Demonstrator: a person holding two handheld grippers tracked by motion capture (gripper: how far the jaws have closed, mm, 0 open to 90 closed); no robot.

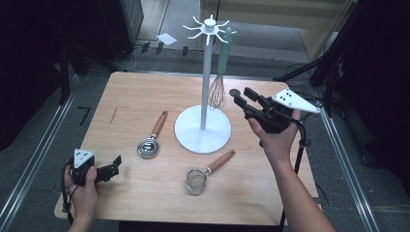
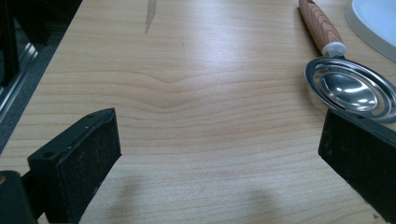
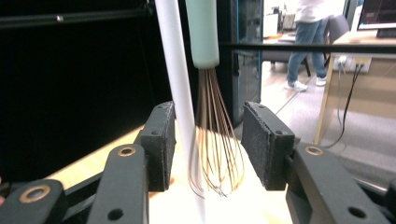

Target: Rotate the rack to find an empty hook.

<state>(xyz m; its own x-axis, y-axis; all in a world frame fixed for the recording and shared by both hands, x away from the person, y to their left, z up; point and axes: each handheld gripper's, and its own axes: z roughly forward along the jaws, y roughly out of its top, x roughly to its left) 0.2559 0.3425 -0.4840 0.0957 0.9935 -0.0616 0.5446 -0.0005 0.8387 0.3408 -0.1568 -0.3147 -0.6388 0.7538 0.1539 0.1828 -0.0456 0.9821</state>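
High view: wooden table [image 1: 145,92] w/ a white stand [image 1: 207,72] in the middle, round base, hooks on top. A whisk [image 1: 218,87] hangs from one hook by its pale green handle, wires just above the base; the hook itself is too small to read. The right gripper [image 1: 240,99] sits just right of the whisk, held up in the person's hand [image 1: 278,137], jaws apart, nothing between them. It's near the wires, contact not clear from up here. The left gripper [image 1: 114,164] rests at the table's near left corner, jaws apart, nothing in them. Between the two lie a metal scoop [image 1: 151,140] w/ wood handle and a small sieve [image 1: 198,178], also wood-handled, both flat on the top. Room around is dark, hard to read.

Left gripper view: both pads wide apart over bare wood. Scoop [image 2: 348,86] lies just past the right pad, handle cut off at the top edge; a corner of the stand base [image 2: 376,21] is cut off too.

Right gripper view: pads roughly half open, whisk wires [image 3: 217,144] seen in the gap but beyond the pads, not pinched. The stand pole [image 3: 180,93] partly covers the wires. Handle top is cut off. Someone stands far back; only legs are seen.
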